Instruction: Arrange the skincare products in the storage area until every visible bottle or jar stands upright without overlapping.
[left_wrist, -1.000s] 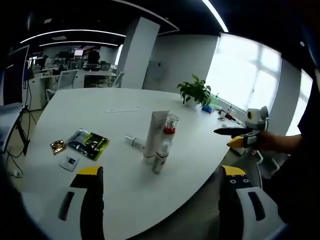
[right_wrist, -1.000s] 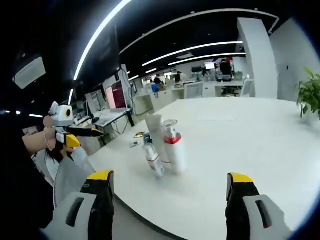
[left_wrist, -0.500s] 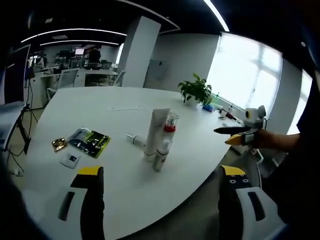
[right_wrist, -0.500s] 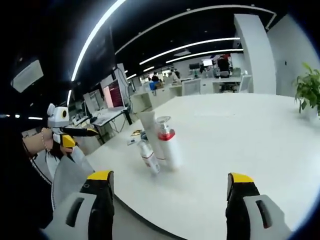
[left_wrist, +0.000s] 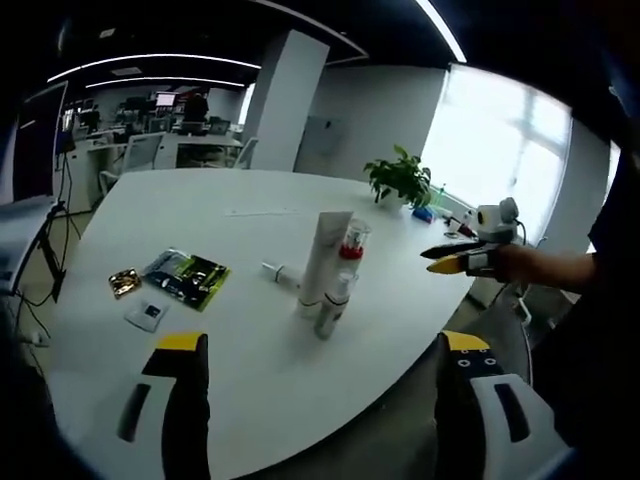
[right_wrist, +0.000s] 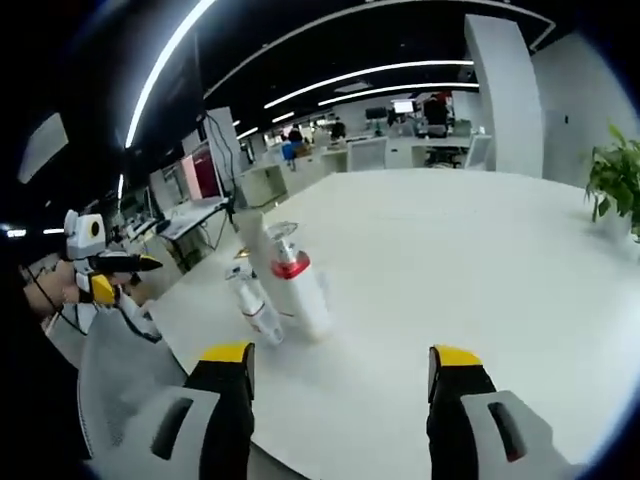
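Since a second ago our right gripper (right_wrist: 333, 400) has drawn its yellow-tipped jaws a little closer together, though they stay apart and hold nothing, and its view has swung so the products sit lower and left of centre. Our left gripper (left_wrist: 320, 395) has its jaws wide apart at the bottom of its frame, also empty. In the left gripper view the right gripper (left_wrist: 452, 262) shows at centre right with its tips close together.

Nearest on the white table (left_wrist: 260, 380), the small spray bottle (left_wrist: 331, 305) stands upright just in front of the others. Just behind it stand the tall white tube (left_wrist: 319, 263) and the clear-capped bottle with a red collar (left_wrist: 349, 250), packed closely (whether they touch we cannot tell). In the right gripper view the same small spray bottle (right_wrist: 254, 307) and red-collared bottle (right_wrist: 294, 282) appear to lean, which we judge to be the lens.

A small tube (left_wrist: 279, 274) lies flat just to the left of that cluster, so we judge the arranging is not finished. Further left lie a green packet (left_wrist: 186, 276), a gold packet (left_wrist: 123, 282) and a white sachet (left_wrist: 146, 314). At upper right, near the far table edge, stands a potted plant (left_wrist: 401, 178).

Neither gripper is near a product; we read this as an approach.
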